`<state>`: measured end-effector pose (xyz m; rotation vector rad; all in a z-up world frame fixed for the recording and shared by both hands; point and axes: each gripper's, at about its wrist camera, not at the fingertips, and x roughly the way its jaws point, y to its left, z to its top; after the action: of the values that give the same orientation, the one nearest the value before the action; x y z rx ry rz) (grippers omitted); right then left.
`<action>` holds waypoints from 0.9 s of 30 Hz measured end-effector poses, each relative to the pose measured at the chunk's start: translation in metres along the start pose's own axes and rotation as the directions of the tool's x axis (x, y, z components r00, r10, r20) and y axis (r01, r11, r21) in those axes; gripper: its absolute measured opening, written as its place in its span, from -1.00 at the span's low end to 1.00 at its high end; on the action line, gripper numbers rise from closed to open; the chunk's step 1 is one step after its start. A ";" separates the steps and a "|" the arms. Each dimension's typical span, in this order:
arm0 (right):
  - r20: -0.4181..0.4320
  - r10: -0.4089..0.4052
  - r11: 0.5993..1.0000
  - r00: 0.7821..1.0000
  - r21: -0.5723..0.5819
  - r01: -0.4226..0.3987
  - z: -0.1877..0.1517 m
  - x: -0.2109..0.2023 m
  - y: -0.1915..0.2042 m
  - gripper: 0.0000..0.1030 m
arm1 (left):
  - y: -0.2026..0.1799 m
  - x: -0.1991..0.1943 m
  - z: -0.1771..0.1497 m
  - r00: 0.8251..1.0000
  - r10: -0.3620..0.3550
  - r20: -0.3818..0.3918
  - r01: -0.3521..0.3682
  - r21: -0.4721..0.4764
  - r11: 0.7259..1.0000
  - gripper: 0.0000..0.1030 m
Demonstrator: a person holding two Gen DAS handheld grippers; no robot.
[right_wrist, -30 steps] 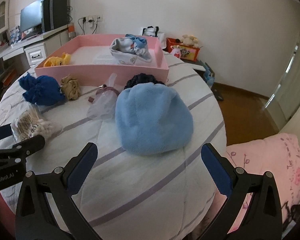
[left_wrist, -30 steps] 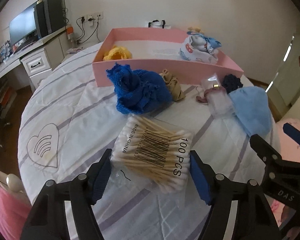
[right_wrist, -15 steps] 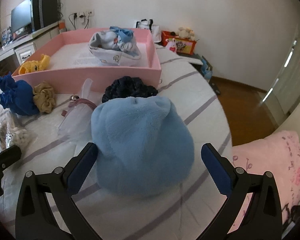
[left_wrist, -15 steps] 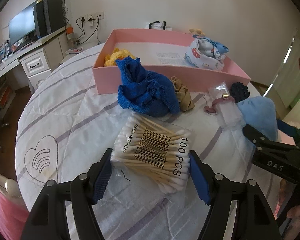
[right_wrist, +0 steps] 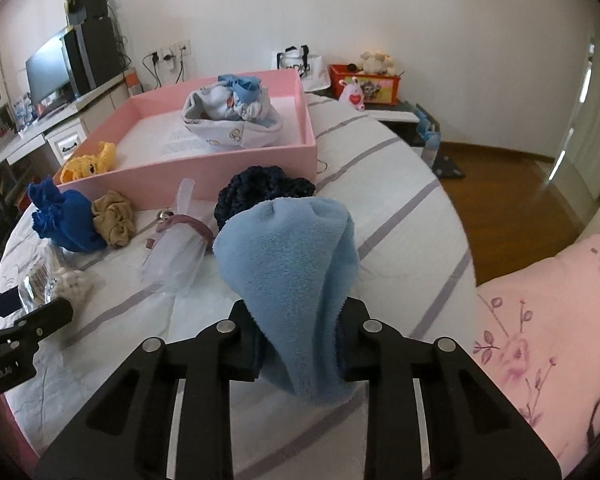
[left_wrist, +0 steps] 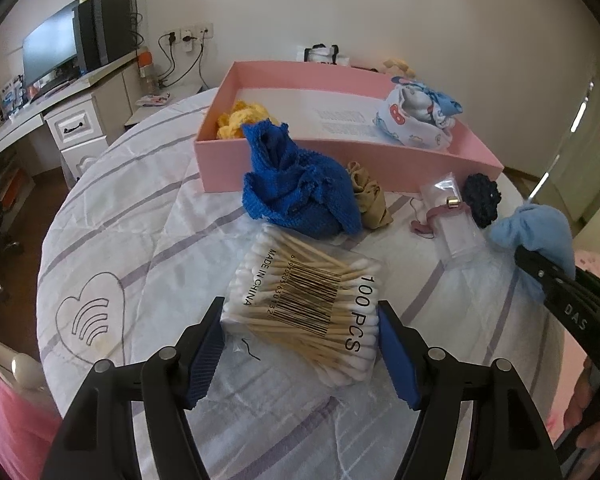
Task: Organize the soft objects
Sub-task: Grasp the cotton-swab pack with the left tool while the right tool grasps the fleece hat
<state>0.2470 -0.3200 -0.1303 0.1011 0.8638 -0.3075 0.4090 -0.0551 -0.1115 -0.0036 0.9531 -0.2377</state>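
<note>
Change: my right gripper (right_wrist: 300, 346), wide open a second ago, now pinches the light-blue fleece (right_wrist: 296, 264).
Left gripper (left_wrist: 300, 344): fingers spread, straddling cotton swab pack (left_wrist: 306, 308), gripping nothing.
Meaning: I judge fleece ready for pink box (right_wrist: 204, 172).

— What covers the worktop (left_wrist: 148, 216)?
— A white quilted cloth with pale purple stripes and a stitched heart (left_wrist: 90, 318) near its left edge.
— And lying on it?
— A pink box (left_wrist: 220, 164) at the back. In front of it sit a blue knitted cloth (left_wrist: 300, 196), a tan scrunchie (left_wrist: 370, 196), a clear pouch (left_wrist: 454, 228) and a dark navy knitted piece (left_wrist: 482, 198). Nearest is a packet of cotton swabs (left_wrist: 308, 308).
— Do they touch?
— The blue cloth and scrunchie do.
</note>
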 end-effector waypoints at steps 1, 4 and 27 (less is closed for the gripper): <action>0.007 -0.005 1.000 1.000 -0.004 0.005 0.000 -0.004 0.000 -0.54 | 0.000 -0.003 -0.001 1.000 0.000 0.003 0.000 -0.003 1.000 0.30; 0.029 -0.002 1.000 1.000 -0.001 0.002 -0.001 -0.015 0.001 -0.54 | 0.000 -0.015 -0.003 1.000 0.001 0.022 -0.001 -0.006 1.000 0.30; 0.232 0.059 0.996 0.971 -0.081 -0.041 -0.015 -0.122 0.033 -0.55 | -0.007 -0.139 -0.047 0.976 0.042 0.212 -0.040 -0.013 0.999 0.30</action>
<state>0.1717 -0.2583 -0.0491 0.0152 0.6361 -0.2339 0.2923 -0.0286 -0.0257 -0.0165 0.7404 -0.1910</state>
